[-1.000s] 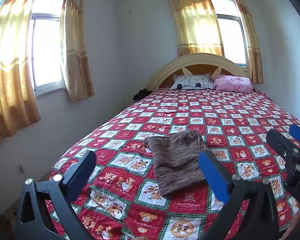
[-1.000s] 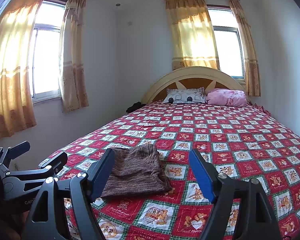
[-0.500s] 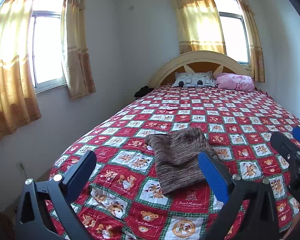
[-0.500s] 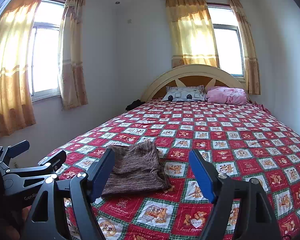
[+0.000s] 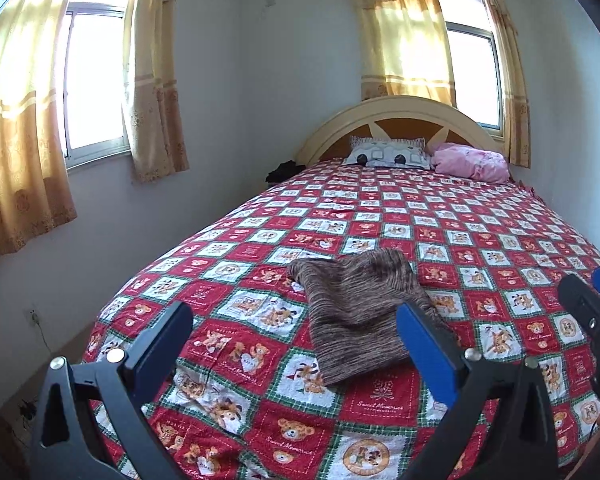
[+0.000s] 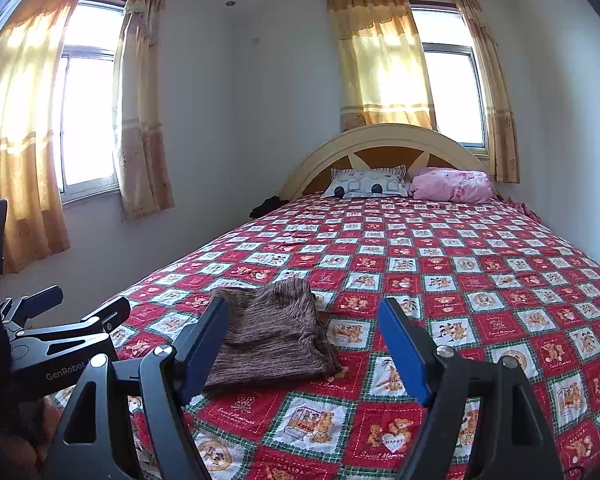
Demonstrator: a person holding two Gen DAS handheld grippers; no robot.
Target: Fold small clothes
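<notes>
Brown knit garment (image 5: 360, 312) lies folded flat on the red patchwork bedspread (image 5: 480, 240) near the foot of the bed, resting on the quilt and touching neither tool. Nearest the lens, the left gripper (image 5: 296, 344) hangs above the bed's end with its 2 blue-padded fingers (image 5: 424, 344) spread wide and nothing between them. The right gripper (image 6: 304, 340) is held just beside it, likewise gaping and empty, the garment showing past its left finger. Farther up the bed, a grey-patterned pillow (image 6: 366, 186) and a pink bundle (image 6: 452, 184), possibly a blanket, rest against the arched headboard (image 6: 384, 140). Behind that, yellow curtains (image 6: 380, 56) hang over 2 bright windows.
</notes>
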